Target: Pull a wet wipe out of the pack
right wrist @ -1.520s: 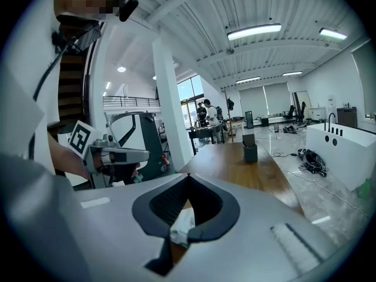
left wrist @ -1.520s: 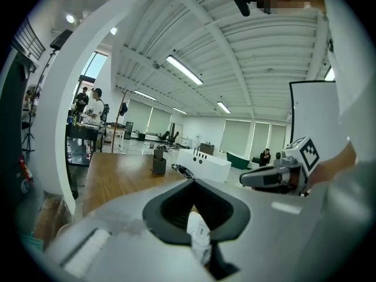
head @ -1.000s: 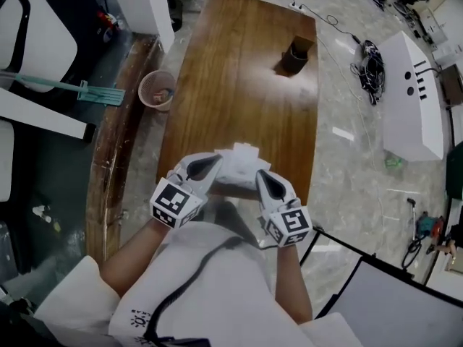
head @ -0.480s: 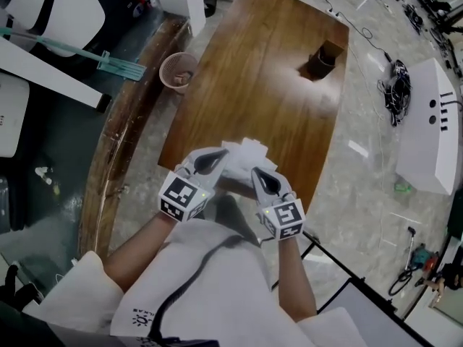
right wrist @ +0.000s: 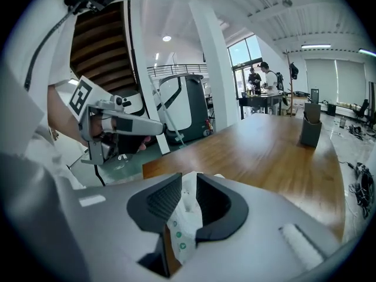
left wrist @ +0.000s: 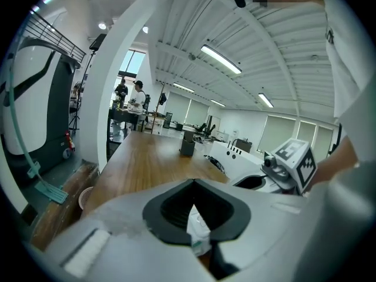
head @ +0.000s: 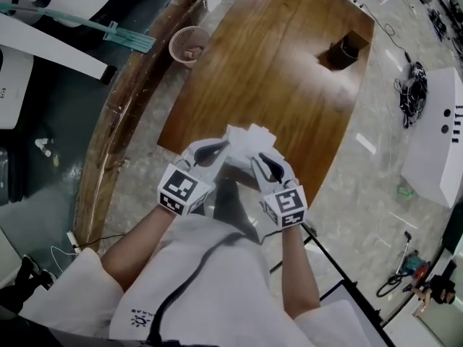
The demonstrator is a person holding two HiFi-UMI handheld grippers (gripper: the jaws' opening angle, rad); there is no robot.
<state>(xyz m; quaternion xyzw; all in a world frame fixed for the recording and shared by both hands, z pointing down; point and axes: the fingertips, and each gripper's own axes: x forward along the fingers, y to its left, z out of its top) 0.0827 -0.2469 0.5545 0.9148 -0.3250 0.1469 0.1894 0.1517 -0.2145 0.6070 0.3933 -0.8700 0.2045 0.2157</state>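
your left gripper (left wrist: 194, 184) is clamped on one edge of the pack (right wrist: 183, 223). your right gripper (right wrist: 188, 178) is opening, with the pack in the gap between its jaws. i think the pack is light, soft and slippery. grip it by an edge, firm but gentle, or it may slide out.

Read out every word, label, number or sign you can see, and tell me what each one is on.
No text here can be read.
Pack of wipes: green printed dots, lettering too blurred to read.
Shirt: small dark print near its edge, too small to read.
Left tool, cube: black and white square pattern, no letters.
Right tool, jaws opening round the pack of wipes, cube: same kind of pattern, no letters.
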